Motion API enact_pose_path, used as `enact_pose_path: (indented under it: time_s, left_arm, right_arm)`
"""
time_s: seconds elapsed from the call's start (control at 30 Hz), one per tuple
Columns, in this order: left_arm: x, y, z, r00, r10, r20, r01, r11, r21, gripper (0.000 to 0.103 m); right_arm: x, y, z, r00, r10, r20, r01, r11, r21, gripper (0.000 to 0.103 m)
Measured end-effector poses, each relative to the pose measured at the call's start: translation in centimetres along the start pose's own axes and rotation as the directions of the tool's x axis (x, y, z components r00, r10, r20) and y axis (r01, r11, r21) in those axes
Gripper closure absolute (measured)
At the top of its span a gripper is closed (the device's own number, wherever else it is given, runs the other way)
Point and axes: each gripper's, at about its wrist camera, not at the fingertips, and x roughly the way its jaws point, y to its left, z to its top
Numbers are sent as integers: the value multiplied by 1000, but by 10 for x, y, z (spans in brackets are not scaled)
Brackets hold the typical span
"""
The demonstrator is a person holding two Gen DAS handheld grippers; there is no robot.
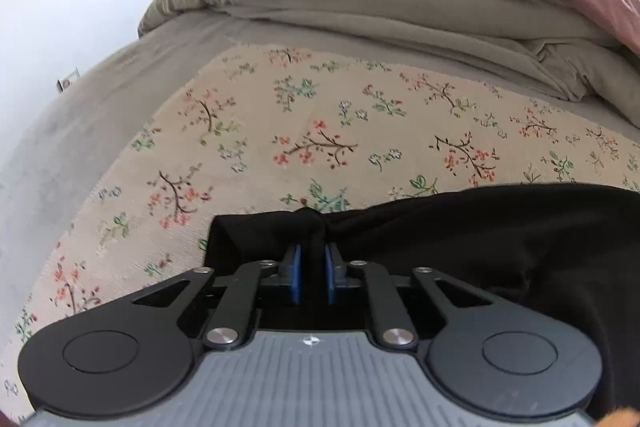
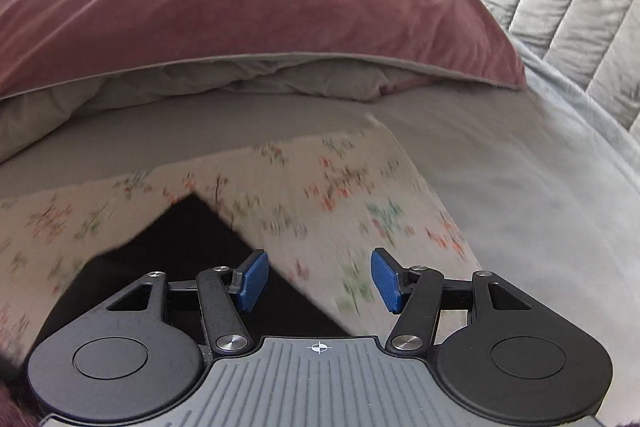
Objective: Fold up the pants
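- While the left gripper [image 1: 313,269] pinches a bunched fold of the black fabric pants [image 1: 500,239] between its blue pads, the cloth rises in a small peak just past the fingertips.
- The pants lie on the cream floral-print cloth [image 1: 320,123], at its near edge, with most of the dark fabric spreading to the gripper's right.
- In the right wrist view, a pointed black corner of the pants [image 2: 192,239] rests on the same floral cloth, blurred here.
- The right gripper [image 2: 318,279] stands with its blue pads spread apart and nothing between them, over the floral cloth just beside that black corner.
- Beyond the floral cloth, a grey sheet [image 2: 500,187] covers the bed, and farther back lies a folded dusty-pink duvet with a grey-beige underside [image 2: 240,7].
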Motion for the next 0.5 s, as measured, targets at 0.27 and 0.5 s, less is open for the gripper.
enact_pose_path:
  time_s: [0.27,0.5]
  left_arm:
    - [-10,20,22,997,51,53,-48,998,-49,74]
    - [-14,15,24,995,17,93,-13,999,-45,74]
  right_arm:
    - [15,32,-19,995,96,-26,-97,995,-36,102]
    - [-38,-20,-12,992,-2,128,-5,998,59,102]
